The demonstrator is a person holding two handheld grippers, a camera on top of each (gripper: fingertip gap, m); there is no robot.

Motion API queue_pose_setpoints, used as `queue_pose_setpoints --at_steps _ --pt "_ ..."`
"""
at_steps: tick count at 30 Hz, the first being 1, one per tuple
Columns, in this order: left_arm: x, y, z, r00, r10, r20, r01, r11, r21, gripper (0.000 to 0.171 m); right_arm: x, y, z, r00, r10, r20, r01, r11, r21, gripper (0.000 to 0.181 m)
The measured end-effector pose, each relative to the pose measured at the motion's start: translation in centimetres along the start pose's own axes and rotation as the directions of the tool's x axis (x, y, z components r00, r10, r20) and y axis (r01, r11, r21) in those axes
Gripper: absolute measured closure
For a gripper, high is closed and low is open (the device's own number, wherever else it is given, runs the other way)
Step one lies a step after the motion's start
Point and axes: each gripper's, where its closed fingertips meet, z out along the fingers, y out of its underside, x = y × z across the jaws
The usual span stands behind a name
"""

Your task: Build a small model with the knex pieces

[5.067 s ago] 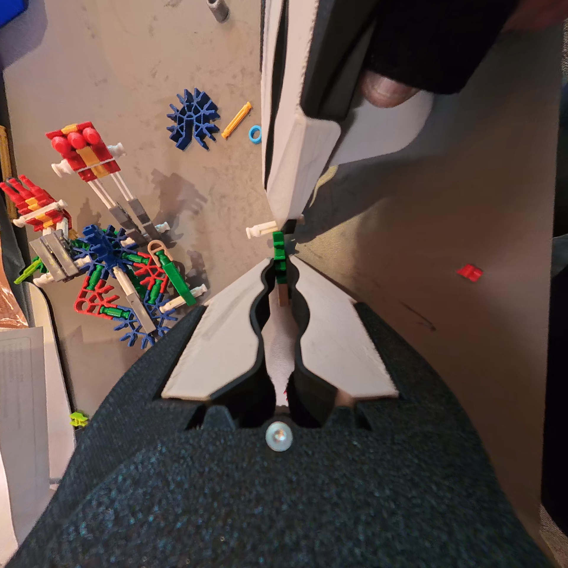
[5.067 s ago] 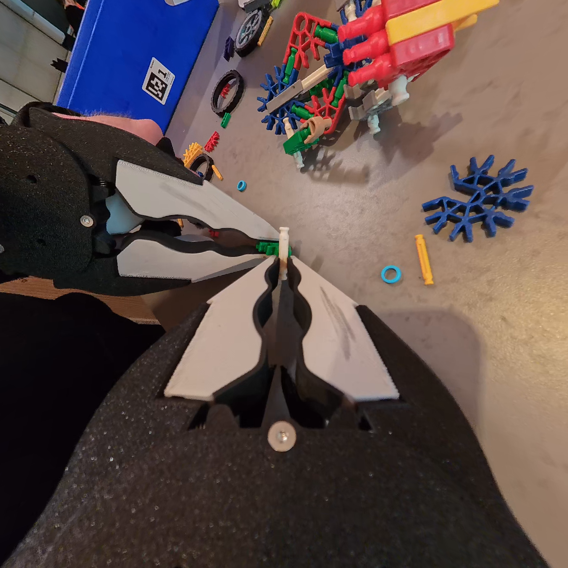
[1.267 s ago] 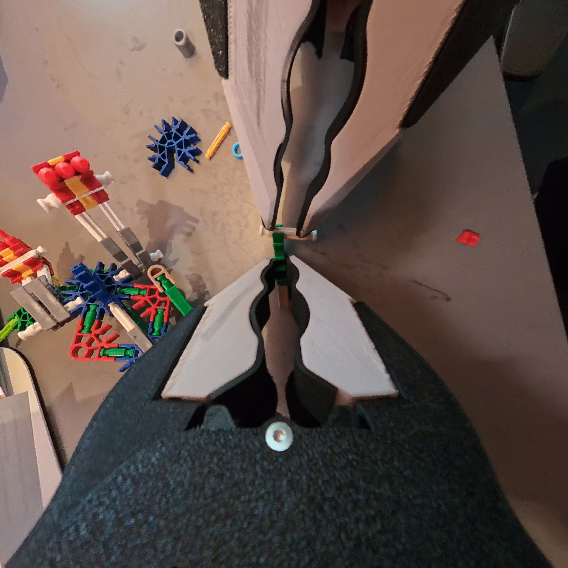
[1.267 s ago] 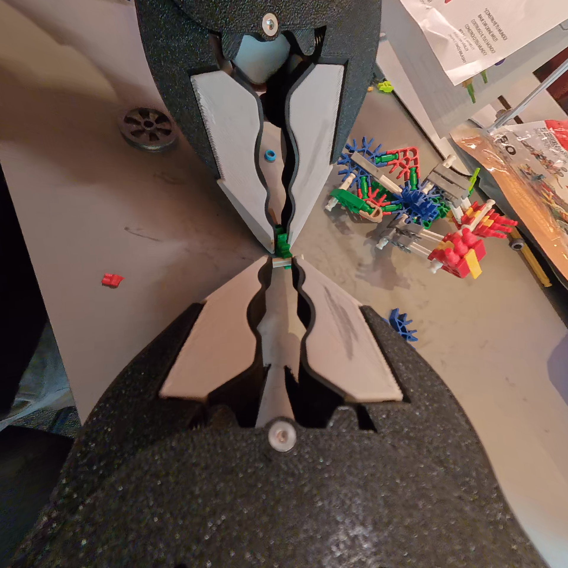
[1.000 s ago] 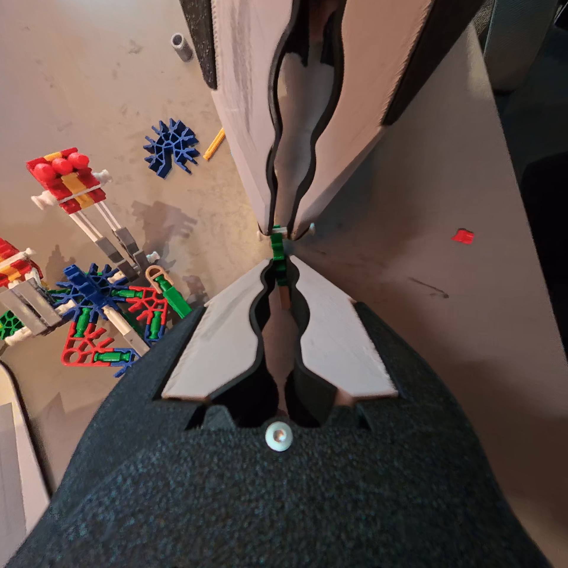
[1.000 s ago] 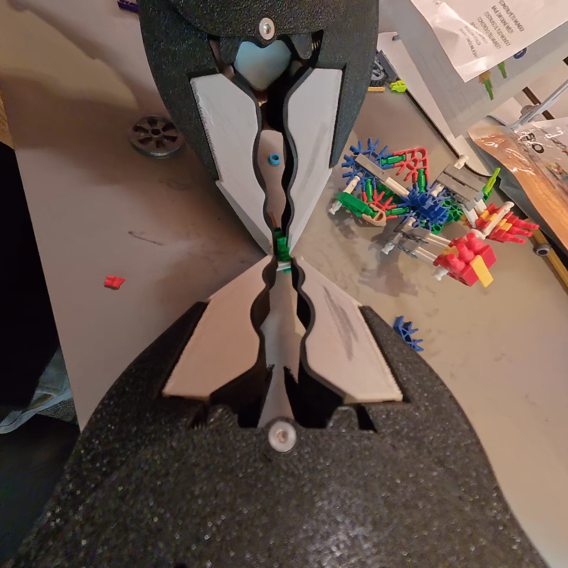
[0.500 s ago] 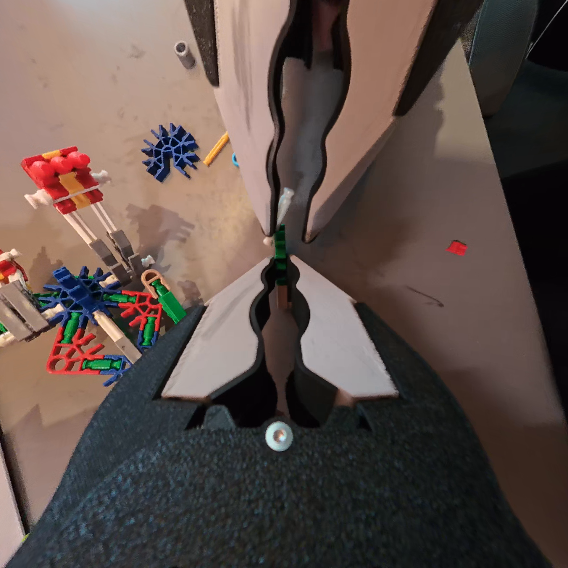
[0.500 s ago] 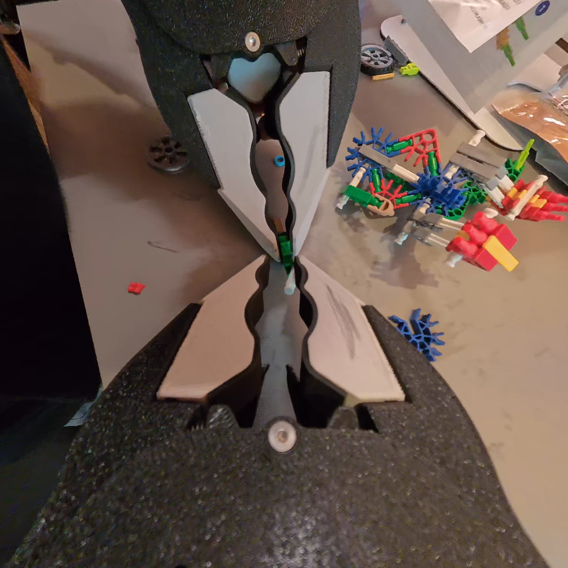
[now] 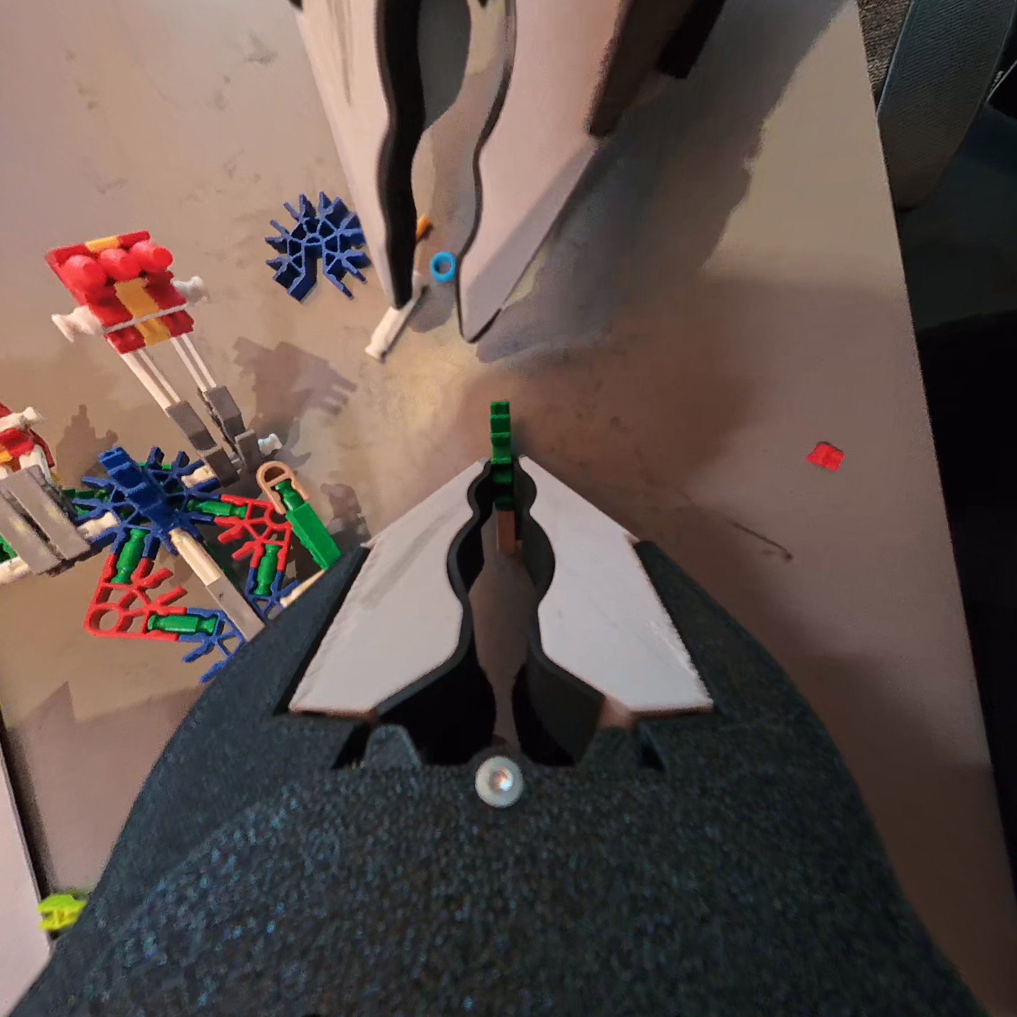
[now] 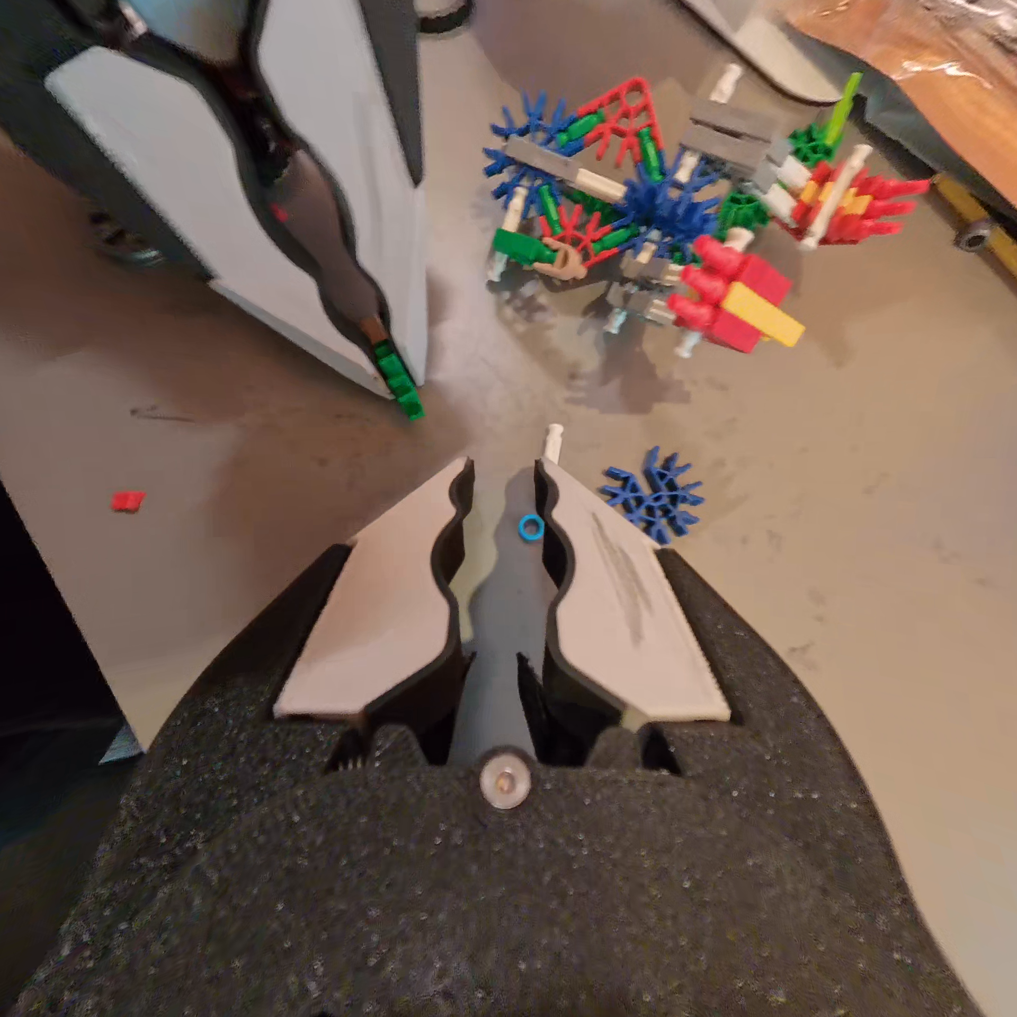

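on the grey table (image 9: 688, 357), the left tool (image 9: 502, 468) clenches a green connector (image 9: 499, 435); the right tool (image 10: 503, 468), spread, should close squarely on the white rod (image 10: 552, 443) beside its fingertip.

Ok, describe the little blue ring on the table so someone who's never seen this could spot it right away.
Start at the big tangle of red, blue and green construction pieces, then come toward the open right claw. The blue ring lies flat on the table, seen between that claw's fingers, beside the loose blue snowflake connector. It is the only small, smooth, light blue circle; the connector is darker and spiky.
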Motion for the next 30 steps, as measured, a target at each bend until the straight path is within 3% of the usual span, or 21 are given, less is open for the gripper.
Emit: queue_pose_setpoints --at_steps 5,9,14,18,23,27,30 --pt "-0.1 0.1 -0.1 1.000 -0.024 0.012 0.024 1.000 -0.003 0.168 0.8 0.9 0.3 0.997 0.072 -0.018 -0.073 0.997 -0.041 0.160" --pt "-0.1 0.1 -0.1 0.999 -0.035 0.017 0.035 0.999 -0.004 0.168 -0.4 -0.3 0.0 0.992 0.107 0.065 -0.108 0.994 0.005 0.162" --pt "-0.1 0.1 0.0 0.999 -0.049 0.024 0.049 0.999 0.001 0.168 2.0 0.3 -0.6 0.995 0.099 -0.023 -0.099 0.995 -0.017 0.157" --pt "-0.1 0.1 0.0 0.998 -0.051 0.031 0.051 0.999 -0.003 0.168 0.8 1.0 0.3 0.999 0.045 -0.005 -0.045 0.995 -0.085 0.157" --pt "0.0 0.2 -0.1 0.997 -0.062 0.040 0.062 0.998 0.001 0.167 -1.1 0.0 0.1 0.992 0.108 0.071 -0.106 0.994 -0.033 0.159" --pt "0.0 0.2 -0.1 0.997 -0.068 0.044 0.067 0.998 0.005 0.168 -1.3 0.2 0.3 0.995 -0.011 0.098 0.015 0.999 -0.047 0.161" --pt "0.0 0.2 -0.1 0.997 -0.064 0.050 0.065 0.998 -0.002 0.168 -3.0 0.1 0.4 0.978 -0.094 0.188 0.105 0.993 -0.047 0.165"
